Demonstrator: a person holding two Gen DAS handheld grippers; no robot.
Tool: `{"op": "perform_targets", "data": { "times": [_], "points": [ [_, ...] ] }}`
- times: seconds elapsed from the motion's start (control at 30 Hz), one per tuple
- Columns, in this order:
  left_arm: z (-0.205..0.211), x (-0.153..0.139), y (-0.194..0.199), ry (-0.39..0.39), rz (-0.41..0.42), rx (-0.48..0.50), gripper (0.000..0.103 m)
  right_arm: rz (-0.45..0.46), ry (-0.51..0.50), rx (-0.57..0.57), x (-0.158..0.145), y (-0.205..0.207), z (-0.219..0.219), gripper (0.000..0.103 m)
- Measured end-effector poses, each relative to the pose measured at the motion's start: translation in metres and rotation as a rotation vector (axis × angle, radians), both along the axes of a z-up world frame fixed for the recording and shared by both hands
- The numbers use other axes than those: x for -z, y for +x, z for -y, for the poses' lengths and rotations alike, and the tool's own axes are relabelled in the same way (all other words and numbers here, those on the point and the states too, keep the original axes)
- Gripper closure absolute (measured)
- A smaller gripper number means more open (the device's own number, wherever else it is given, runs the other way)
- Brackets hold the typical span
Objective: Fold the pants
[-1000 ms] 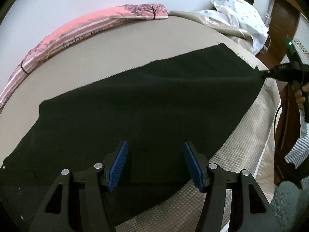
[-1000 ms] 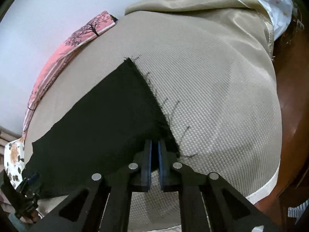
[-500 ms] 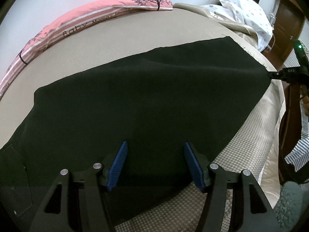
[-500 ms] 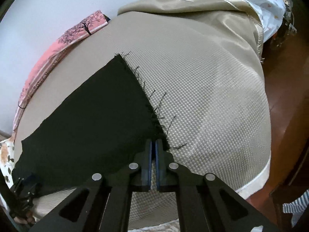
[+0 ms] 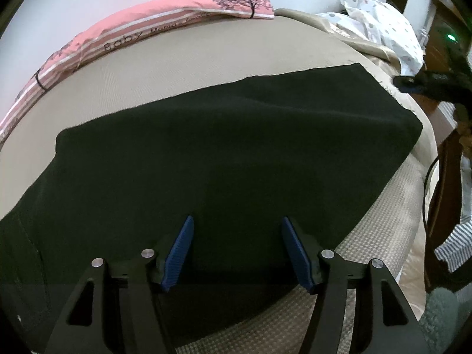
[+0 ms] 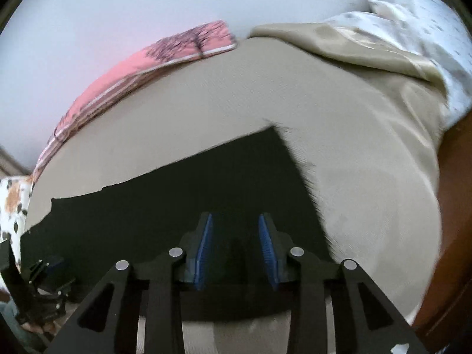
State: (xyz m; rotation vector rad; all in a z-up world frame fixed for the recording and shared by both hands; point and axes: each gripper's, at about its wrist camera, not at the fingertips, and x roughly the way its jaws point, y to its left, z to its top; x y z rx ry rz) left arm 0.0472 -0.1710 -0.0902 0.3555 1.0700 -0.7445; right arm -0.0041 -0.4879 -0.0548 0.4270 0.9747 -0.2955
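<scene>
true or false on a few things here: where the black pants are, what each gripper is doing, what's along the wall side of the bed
1. The black pants lie spread flat on the beige mattress. True.
2. The right gripper is clamped on the frayed hem. False: its jaws are opening, the blue pads are apart and press on nothing.
3. The left gripper has its jaws apart above the pants. True.
4. A pink cushion with a tree print runs along the wall side of the mattress. True.
5. The pants are folded in half into a small stack. False: they lie stretched out as one long layer.
6. A blue towel covers the mattress. False: there is none; its woven beige surface is bare around the pants.
</scene>
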Motion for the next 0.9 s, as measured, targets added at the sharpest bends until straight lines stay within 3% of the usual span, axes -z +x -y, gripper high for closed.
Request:
{"op": "perform_targets", "data": {
  "times": [0.13, 0.27, 0.33, 0.4, 0.47, 0.53, 0.67, 0.9],
  "points": [
    [-0.005, 0.001, 0.001, 0.004, 0.000, -0.017, 0.040, -0.035, -0.004, -0.048, 0.016, 0.034, -0.002, 0.077],
    [-0.008, 0.001, 0.002, 0.005, -0.006, -0.038, 0.040, -0.095, -0.062, -0.018, 0.035, 0.059, 0.012, 0.081],
    [-0.010, 0.001, 0.003, 0.009, -0.007, -0.048, 0.040, -0.075, -0.076, -0.010, 0.033, 0.065, 0.023, 0.085],
    [-0.012, 0.000, 0.005, 0.004, -0.012, -0.066, 0.040, -0.080, -0.080, -0.012, 0.031, 0.070, 0.031, 0.085],
    [-0.014, -0.002, 0.009, -0.007, -0.021, -0.087, 0.040, -0.076, -0.066, 0.001, 0.027, 0.072, 0.041, 0.078],
    [-0.016, -0.005, 0.012, -0.020, -0.028, -0.101, 0.040, -0.054, 0.006, -0.004, 0.023, 0.065, 0.056, 0.077],
    [-0.016, -0.011, 0.019, -0.034, -0.023, -0.106, 0.040, -0.005, 0.254, -0.026, 0.022, 0.035, 0.097, 0.075],
    [0.006, -0.011, 0.026, -0.030, -0.037, -0.076, 0.039, -0.061, 0.457, -0.099, 0.039, -0.012, 0.137, 0.074]
  ]
}}
